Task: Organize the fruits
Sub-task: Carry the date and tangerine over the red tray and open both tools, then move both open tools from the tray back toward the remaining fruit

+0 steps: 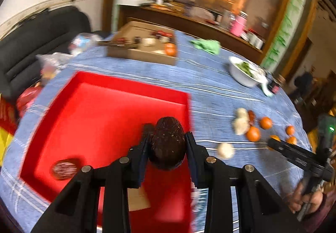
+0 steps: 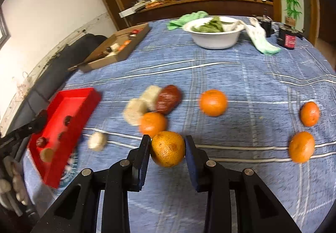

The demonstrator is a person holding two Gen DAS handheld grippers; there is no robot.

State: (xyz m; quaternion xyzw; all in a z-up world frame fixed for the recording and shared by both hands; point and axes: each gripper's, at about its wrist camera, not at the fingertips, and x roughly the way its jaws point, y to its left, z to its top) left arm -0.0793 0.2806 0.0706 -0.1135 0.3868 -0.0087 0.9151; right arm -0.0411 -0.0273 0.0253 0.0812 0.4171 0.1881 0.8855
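Note:
My left gripper (image 1: pixel 168 138) is shut on a dark avocado (image 1: pixel 168 144) and holds it over the near right part of the red tray (image 1: pixel 100 107). A small dark red fruit (image 1: pixel 64 169) lies in the tray's near left. My right gripper (image 2: pixel 168 140) is shut on an orange (image 2: pixel 168 149) just above the blue tablecloth (image 2: pixel 241 77). Loose oranges (image 2: pixel 213 102) (image 2: pixel 153 123) (image 2: pixel 302 147) (image 2: pixel 309 113), pale rough fruits (image 2: pixel 134 112) (image 2: pixel 97 140) and a dark red fruit (image 2: pixel 168 99) lie around it. The tray (image 2: pixel 67 98) is to its left, with several small items inside.
A white bowl of greens (image 2: pixel 214 38) stands at the back with a green cloth (image 2: pixel 262 44) beside it. A cardboard box (image 2: pixel 113 50) with odds and ends sits back left. Dark jars (image 2: pixel 288 38) stand back right. A black sofa (image 1: pixel 31 44) lies beyond the table.

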